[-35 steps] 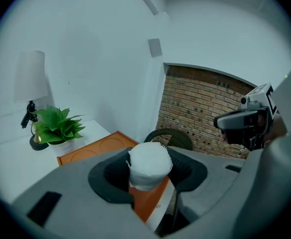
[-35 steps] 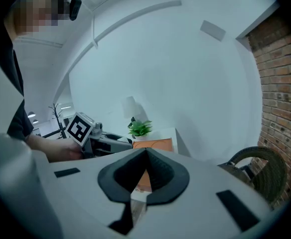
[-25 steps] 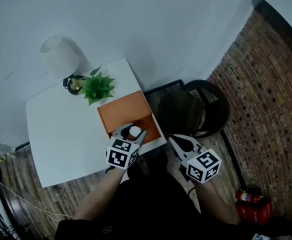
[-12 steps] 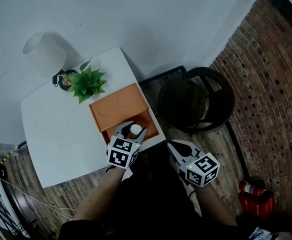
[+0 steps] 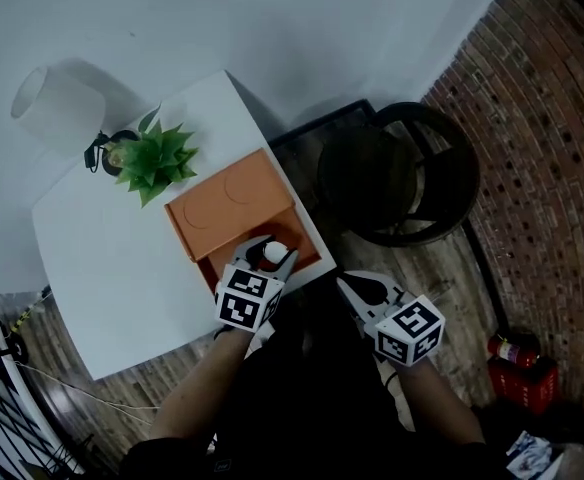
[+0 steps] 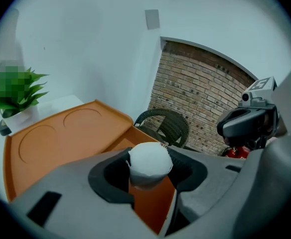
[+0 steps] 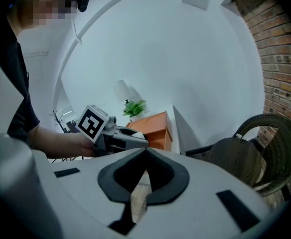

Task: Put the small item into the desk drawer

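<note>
A: So, where's the small item (image 6: 148,159) rn?

B: Clamped in the left gripper (image 5: 269,258), one pad on each side of it. It's white and roundish. It hangs just over the open part of the orange drawer (image 5: 304,248), not touching the bottom afaict.

A: And the right gripper (image 7: 144,171)?

B: Jaw tips together, nothing btwn them. It's off to the side of the drawer, near its front, doing no work.

A: Progress?

B: Drawer's open and the item's lifted and held over it, so most is done imo. What's left is to lower it in and let go. Maybe push the drawer shut too, tho the task doesn't ask for that.

A: Any risk?

B: Round thing, prob. rolls once released.
</note>
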### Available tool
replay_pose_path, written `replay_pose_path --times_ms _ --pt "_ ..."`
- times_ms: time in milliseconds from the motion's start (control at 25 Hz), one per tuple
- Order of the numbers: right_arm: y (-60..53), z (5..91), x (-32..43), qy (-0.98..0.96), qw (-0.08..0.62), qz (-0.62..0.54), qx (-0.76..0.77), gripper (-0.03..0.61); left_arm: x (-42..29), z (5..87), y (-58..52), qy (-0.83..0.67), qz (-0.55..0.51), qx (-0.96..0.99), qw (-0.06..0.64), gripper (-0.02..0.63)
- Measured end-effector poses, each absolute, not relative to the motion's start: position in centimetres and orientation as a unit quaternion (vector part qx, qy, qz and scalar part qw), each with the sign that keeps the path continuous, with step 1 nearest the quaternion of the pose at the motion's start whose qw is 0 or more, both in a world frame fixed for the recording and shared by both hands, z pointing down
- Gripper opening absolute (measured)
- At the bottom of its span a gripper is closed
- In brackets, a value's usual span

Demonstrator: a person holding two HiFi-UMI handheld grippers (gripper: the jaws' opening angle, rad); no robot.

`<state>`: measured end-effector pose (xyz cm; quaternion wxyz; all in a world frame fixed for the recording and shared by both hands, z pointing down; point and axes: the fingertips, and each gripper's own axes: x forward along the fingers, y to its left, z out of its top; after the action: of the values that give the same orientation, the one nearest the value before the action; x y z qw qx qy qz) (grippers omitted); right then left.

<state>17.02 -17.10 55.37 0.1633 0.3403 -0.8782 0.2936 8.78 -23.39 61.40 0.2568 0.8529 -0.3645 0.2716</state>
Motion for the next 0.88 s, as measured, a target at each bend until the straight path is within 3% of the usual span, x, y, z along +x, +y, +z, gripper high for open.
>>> replay_pose_path --times_ms 880 --pt "-16.7 55.4 18.5 -0.864 0.171 0.309 0.358 0.005 11.6 64.8 -23.2 -0.292 0.33 0.867 0.234 0.201"
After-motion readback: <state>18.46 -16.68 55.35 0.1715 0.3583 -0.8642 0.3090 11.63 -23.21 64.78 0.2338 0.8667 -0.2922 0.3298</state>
